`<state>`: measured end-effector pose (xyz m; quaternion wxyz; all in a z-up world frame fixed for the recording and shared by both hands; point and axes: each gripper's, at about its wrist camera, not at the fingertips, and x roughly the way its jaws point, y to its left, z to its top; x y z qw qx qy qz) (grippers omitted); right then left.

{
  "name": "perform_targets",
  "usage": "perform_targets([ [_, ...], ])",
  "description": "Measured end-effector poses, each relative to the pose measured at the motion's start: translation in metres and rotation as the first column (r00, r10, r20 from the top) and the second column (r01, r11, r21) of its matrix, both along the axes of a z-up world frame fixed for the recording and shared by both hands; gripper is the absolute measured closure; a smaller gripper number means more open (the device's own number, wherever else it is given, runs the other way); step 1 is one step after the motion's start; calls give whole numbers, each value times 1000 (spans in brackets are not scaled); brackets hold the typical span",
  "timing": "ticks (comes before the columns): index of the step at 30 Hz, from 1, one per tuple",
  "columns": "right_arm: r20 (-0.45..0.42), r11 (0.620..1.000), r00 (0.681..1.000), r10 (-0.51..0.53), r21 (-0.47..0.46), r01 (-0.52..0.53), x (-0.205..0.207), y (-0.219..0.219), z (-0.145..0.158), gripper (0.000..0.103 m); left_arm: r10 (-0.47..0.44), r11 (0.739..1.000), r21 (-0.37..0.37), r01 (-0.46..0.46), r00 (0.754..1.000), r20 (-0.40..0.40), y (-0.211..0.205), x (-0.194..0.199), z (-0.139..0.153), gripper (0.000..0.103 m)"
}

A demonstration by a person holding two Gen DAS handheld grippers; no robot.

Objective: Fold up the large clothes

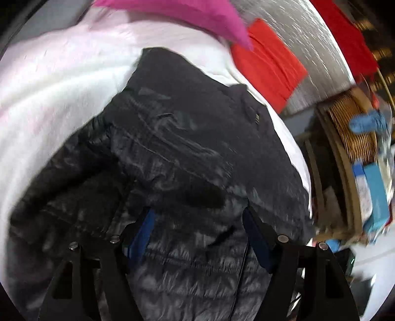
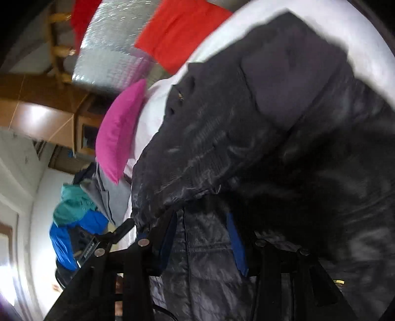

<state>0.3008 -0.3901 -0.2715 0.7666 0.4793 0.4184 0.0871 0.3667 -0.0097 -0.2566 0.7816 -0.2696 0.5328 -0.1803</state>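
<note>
A large black quilted jacket lies crumpled on a white bed sheet, its collar end toward the far side. My left gripper hovers low over the near part of the jacket with its blue-padded fingers wide apart and nothing pinched between them. In the right wrist view the same jacket fills the right side. My right gripper is at the jacket's near edge, jaws partly apart, with quilted fabric lying in the gap and the pads not pressing on it.
A pink pillow and a red cloth lie at the bed's far side. A pile of teal, blue and grey clothes sits beside the bed. Wicker shelving with boxes stands right of the bed.
</note>
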Motion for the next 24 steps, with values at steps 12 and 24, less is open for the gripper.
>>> perform_targets([
  [12, -64, 968, 984, -168, 177, 177, 35, -28, -29, 57, 118, 988, -100, -118, 993, -5, 5, 27, -22, 38],
  [24, -143, 969, 975, -172, 154, 193, 28, -24, -25, 54, 117, 989, -84, -118, 993, -20, 2, 35, -29, 42],
])
